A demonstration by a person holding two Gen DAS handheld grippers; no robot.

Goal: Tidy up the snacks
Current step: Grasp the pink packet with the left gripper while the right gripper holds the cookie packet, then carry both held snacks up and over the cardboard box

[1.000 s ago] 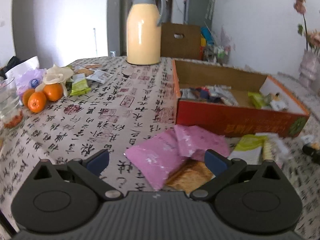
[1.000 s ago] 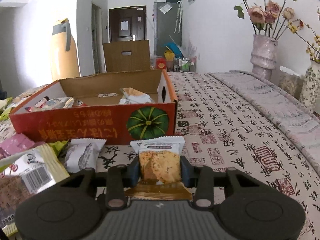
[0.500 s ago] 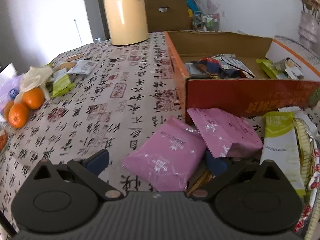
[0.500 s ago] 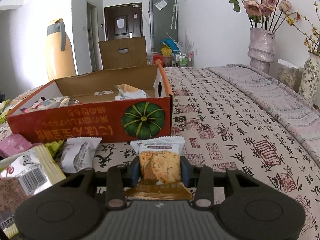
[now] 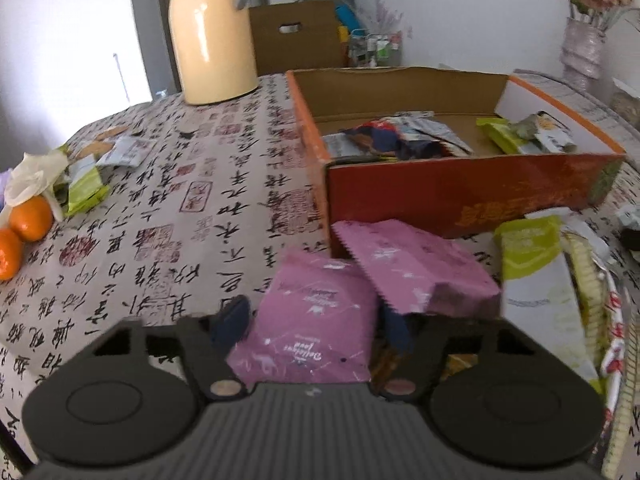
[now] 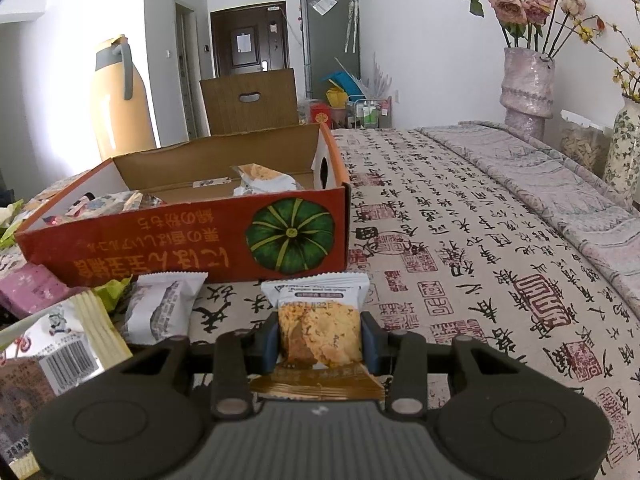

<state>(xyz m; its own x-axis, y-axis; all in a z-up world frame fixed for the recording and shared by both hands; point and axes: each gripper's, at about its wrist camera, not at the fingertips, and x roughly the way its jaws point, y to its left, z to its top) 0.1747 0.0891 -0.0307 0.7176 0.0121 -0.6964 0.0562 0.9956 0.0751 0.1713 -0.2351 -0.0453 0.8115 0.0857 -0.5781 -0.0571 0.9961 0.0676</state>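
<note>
An orange cardboard box (image 5: 460, 196) with a pumpkin print (image 6: 192, 248) holds several snack packets. In the left wrist view my left gripper (image 5: 316, 320) has its fingers on either side of a pink snack packet (image 5: 312, 328), narrowed around it; a second pink packet (image 5: 420, 268) overlaps it and hides the right fingertip. In the right wrist view my right gripper (image 6: 320, 338) is shut on a biscuit packet (image 6: 320, 332), held just above the tablecloth in front of the box.
A yellow thermos jug (image 5: 212, 36) stands behind the box. Oranges (image 5: 28, 220) and loose packets (image 5: 84, 188) lie at the left. A green-and-white packet (image 5: 536, 276) and more wrappers (image 6: 160, 312) lie by the box front. Flower vases (image 6: 528, 88) stand at the right.
My left gripper has moved forward and down over the pink packet and its fingers have narrowed around it. My right gripper has risen slightly, still holding the biscuit packet.
</note>
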